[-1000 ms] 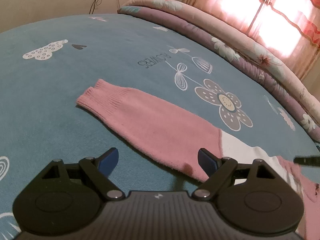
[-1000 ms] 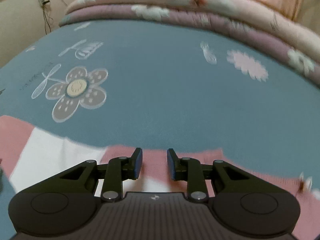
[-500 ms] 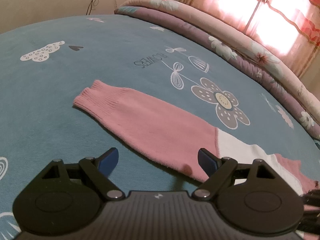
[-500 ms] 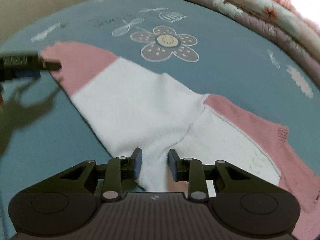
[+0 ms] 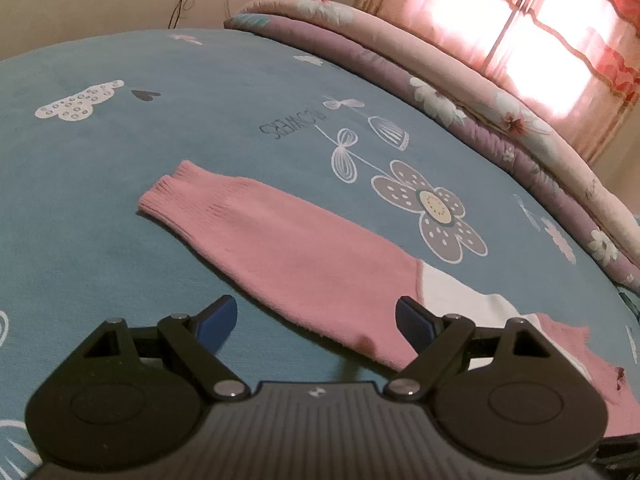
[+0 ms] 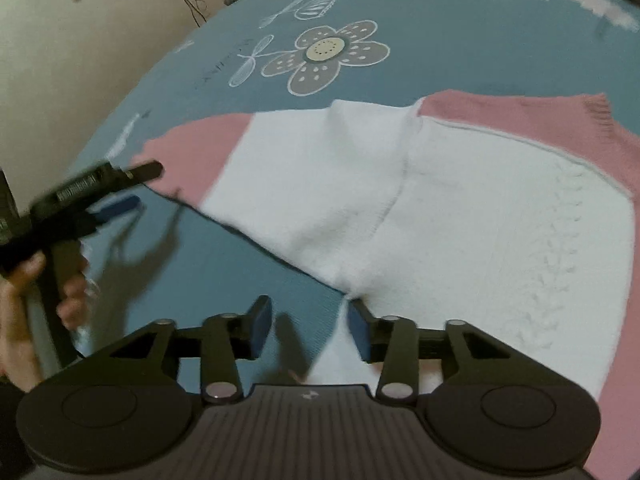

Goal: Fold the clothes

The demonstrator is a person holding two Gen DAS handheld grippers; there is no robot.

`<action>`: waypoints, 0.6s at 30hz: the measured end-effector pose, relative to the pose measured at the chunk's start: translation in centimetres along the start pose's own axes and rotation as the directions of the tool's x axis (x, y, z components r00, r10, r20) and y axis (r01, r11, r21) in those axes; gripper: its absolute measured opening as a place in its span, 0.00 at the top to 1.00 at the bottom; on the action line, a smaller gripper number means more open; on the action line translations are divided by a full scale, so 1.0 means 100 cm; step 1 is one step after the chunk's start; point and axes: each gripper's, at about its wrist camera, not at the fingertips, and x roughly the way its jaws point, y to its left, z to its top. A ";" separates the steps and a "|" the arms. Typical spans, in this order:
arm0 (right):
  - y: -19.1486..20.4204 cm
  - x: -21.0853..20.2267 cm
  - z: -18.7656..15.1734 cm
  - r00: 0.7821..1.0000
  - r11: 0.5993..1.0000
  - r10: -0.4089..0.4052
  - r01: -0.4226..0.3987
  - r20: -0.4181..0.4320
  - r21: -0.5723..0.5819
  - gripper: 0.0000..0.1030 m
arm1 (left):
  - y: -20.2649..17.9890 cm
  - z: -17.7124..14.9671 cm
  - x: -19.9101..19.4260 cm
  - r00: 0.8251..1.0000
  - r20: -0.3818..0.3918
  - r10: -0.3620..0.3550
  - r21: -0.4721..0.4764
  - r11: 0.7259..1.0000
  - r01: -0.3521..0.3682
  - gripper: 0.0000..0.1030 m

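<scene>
A pink-and-white knit sweater [image 6: 460, 200] lies spread flat on the bed's blue flower-print sheet [image 5: 200, 92], one pink sleeve [image 5: 280, 240] stretched out toward the far side. The left tongs [image 5: 316, 318] hang with their jaws wide apart just above the near edge of that sleeve, holding nothing. The right tongs [image 6: 310, 326] are opening over the sweater's underarm, where sleeve and white body meet; the cloth edge sits near the right pad, but nothing is pinched. The likely trouble is a bad bite: knit this soft could bunch or slip if the pads catch only the top layer, and the sleeve would then drag crooked and leave a lopsided fold. Closing too deep could also snag the sheet beneath and pull it up with the garment. No baskets, boxes or other containers are in view.
</scene>
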 end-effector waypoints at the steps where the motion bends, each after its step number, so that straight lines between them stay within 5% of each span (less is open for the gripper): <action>1: 0.001 -0.005 0.001 1.000 1.000 -0.001 0.001 0.001 0.004 0.52 | 0.000 0.000 0.001 1.000 -0.002 0.003 0.001 1.000 -0.002 0.16; 6: 0.008 -0.031 -0.009 0.999 1.000 -0.019 0.019 0.036 0.001 0.52 | 0.003 0.000 0.001 1.000 -0.006 -0.010 -0.018 1.000 0.010 0.16; 10: 0.006 -0.009 -0.023 0.997 0.999 -0.052 0.052 -0.058 0.007 0.46 | 0.006 0.000 0.002 0.999 -0.013 -0.043 -0.046 0.998 0.042 0.16; 12: 0.014 -0.016 -0.026 0.999 0.999 -0.039 0.039 -0.028 -0.013 0.46 | 0.010 0.001 0.002 0.998 -0.011 -0.056 -0.069 0.996 0.055 0.16; 14: 0.019 -0.024 -0.032 1.000 1.000 0.015 -0.015 -0.005 -0.007 0.46 | 0.020 0.002 0.001 0.998 0.005 -0.059 -0.118 0.991 0.059 0.16; 18: 0.029 -0.038 -0.054 1.000 0.998 -0.008 0.009 0.018 -0.055 0.46 | 0.052 0.002 0.000 0.993 0.037 -0.110 -0.286 0.951 0.116 0.16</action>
